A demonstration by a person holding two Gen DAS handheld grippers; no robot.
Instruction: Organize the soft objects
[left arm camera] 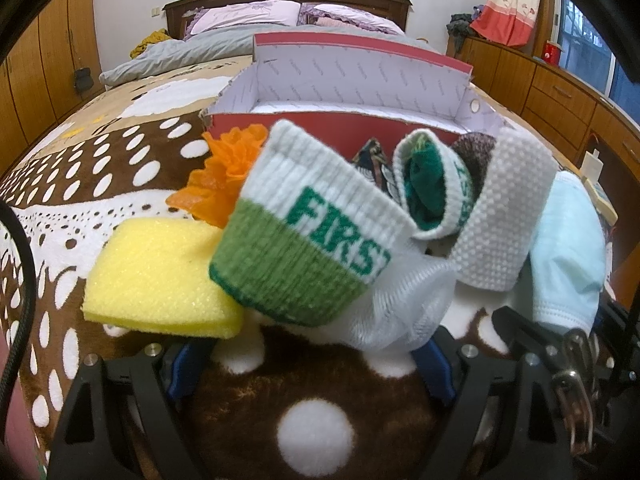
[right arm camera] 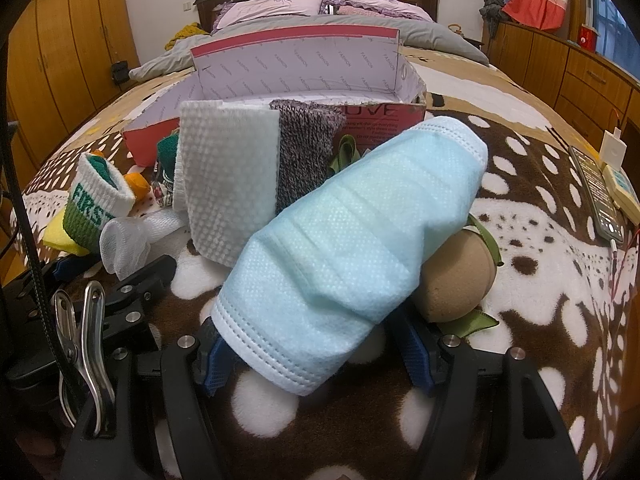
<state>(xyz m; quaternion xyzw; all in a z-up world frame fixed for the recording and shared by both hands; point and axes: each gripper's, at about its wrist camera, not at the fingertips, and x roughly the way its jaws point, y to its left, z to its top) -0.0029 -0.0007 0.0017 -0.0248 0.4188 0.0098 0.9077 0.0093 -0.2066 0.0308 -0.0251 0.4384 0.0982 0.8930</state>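
Sock lettering cut short, red box print partly covered by mask

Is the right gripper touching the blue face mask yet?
Touching. In the right wrist view the blue face mask lies between the right gripper fingers, its hemmed end draped over the left blue pad.

Both hand-held grippers wide apart

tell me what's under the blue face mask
A tan plush ball with green ribbon pokes out from beneath the blue face mask. How far it reaches under the mask, and anything else there, is covered.
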